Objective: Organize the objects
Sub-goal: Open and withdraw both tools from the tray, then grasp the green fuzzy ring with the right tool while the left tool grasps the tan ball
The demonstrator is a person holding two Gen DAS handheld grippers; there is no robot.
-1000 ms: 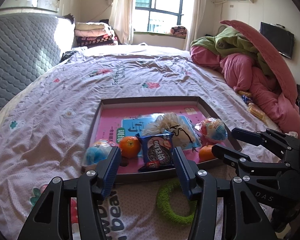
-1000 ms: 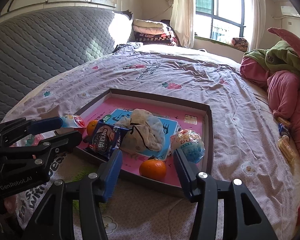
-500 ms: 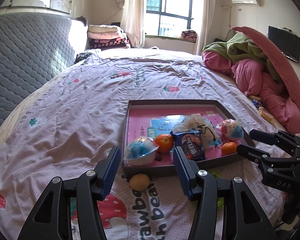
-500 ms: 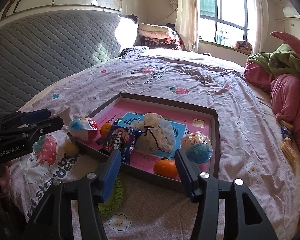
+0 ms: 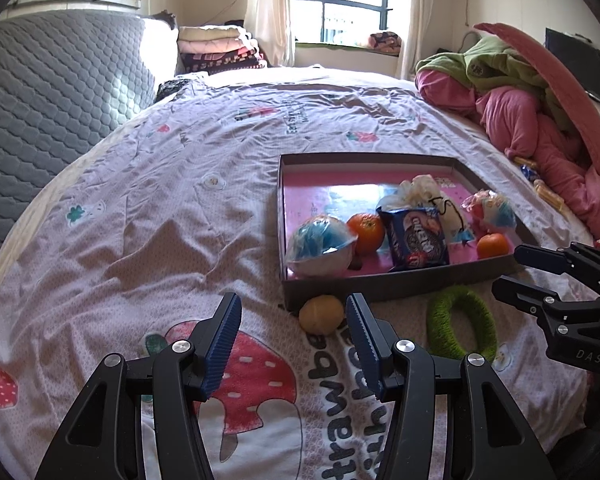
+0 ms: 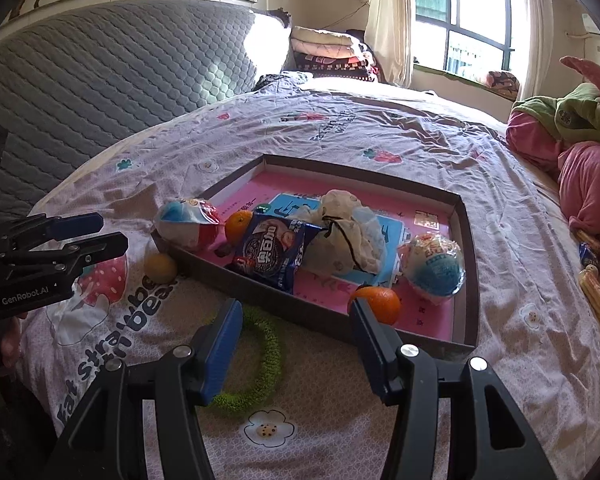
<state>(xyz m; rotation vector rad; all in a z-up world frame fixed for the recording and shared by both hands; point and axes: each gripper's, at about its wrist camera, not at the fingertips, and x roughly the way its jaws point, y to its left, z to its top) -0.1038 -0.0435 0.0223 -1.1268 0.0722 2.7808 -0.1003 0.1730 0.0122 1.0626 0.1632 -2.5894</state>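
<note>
So both grippers sit over the bedsheet (image 5: 148,208) w/ jaws apart, nothing between the pads: left gripper (image 5: 294,340) aims just short of a small yellow fruit (image 5: 321,314) lying on the sheet, touching the near wall of the tray (image 5: 400,288); right gripper (image 6: 296,340) hangs over the green ring (image 6: 256,364), also on the sheet just outside that wall. Tray holds two oranges (image 5: 366,233) (image 6: 376,304), blue cookie pack (image 6: 272,250), crumpled plastic bag (image 6: 346,232) and two wrapped ball toys (image 5: 320,246) (image 6: 434,268).
</note>
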